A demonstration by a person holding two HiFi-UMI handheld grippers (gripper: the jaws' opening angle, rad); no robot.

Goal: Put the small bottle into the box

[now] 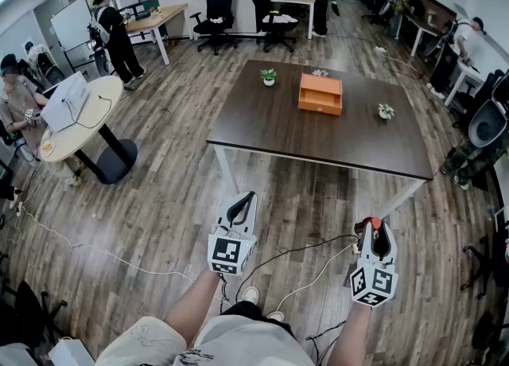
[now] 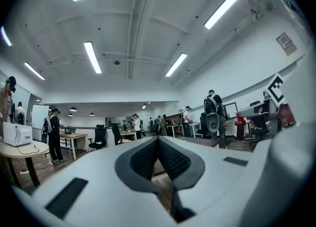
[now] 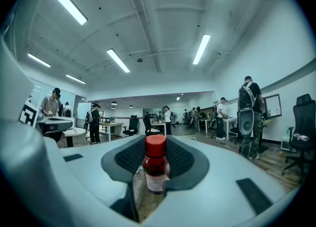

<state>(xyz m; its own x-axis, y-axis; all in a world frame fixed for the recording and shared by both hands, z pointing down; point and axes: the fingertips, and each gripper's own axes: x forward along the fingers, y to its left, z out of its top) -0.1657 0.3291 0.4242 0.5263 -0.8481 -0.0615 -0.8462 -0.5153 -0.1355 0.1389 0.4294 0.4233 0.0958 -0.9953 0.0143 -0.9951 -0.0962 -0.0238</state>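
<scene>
Small bottle (image 3: 156, 164) — right gripper (image 1: 374, 229); box (image 1: 320, 93) apart

Dark rectangular table (image 1: 262, 130) on a wood-plank floor (image 1: 159, 189), ahead of the left gripper (image 1: 246, 199) and right gripper (image 1: 374, 225). It carries two small potted plants, one (image 1: 269, 76) at its far left and one (image 1: 386, 110) near its right edge. A round white table (image 1: 95, 110) stands well to the left gripper's left. Office chairs (image 1: 216, 2) stand far ahead.
</scene>
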